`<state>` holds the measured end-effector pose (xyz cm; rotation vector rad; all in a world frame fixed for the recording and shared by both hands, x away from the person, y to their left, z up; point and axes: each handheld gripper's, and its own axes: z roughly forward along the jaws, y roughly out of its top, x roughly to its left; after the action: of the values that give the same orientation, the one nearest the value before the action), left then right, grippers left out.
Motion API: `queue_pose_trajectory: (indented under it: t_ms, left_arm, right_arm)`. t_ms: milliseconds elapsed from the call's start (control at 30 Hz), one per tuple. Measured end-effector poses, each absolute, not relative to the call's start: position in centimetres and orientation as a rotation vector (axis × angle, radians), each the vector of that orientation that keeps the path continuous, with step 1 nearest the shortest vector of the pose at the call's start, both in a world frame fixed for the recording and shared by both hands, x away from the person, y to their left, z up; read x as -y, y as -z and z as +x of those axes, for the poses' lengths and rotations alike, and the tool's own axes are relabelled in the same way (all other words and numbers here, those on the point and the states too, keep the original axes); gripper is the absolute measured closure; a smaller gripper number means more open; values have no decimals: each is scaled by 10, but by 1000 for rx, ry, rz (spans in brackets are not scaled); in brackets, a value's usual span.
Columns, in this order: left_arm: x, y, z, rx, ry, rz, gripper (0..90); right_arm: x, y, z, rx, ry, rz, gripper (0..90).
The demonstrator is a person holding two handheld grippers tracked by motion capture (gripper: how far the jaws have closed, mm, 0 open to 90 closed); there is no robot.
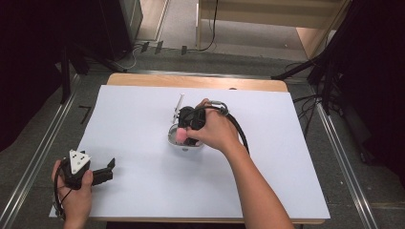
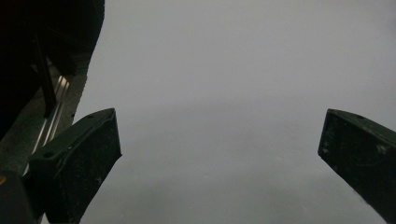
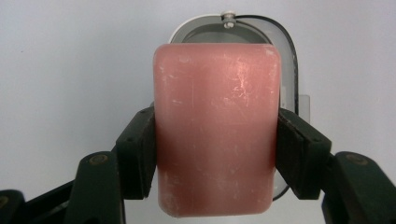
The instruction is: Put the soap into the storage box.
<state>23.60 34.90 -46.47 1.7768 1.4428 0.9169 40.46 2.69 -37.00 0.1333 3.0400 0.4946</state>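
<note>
Right tongs (image 3: 217, 140) clamping pink soap bar (image 3: 217, 130), hovering over white soap dish (image 3: 286, 60) mid-worktop (image 1: 143, 181); next probably lowering, releasing. Left tongs (image 2: 219, 154) idling wide at 7 o'clock.

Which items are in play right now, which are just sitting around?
In play:
- pink soap bar, clamped in the right tongs
- white soap dish, directly beneath the bar

Not in play:
- left tongs, open over bare white sheet
- small white stick-like piece behind the dish
</note>
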Motion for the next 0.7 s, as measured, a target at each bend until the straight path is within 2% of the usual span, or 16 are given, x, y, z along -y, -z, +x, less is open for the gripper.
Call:
queue_pose_trajectory:
  t_ms: [700]
  left_arm:
    - [-350, 465, 236, -1444, -911, 1774, 0]
  right_arm:
    - [-37, 383, 417, -3056, -407, 177, 387]
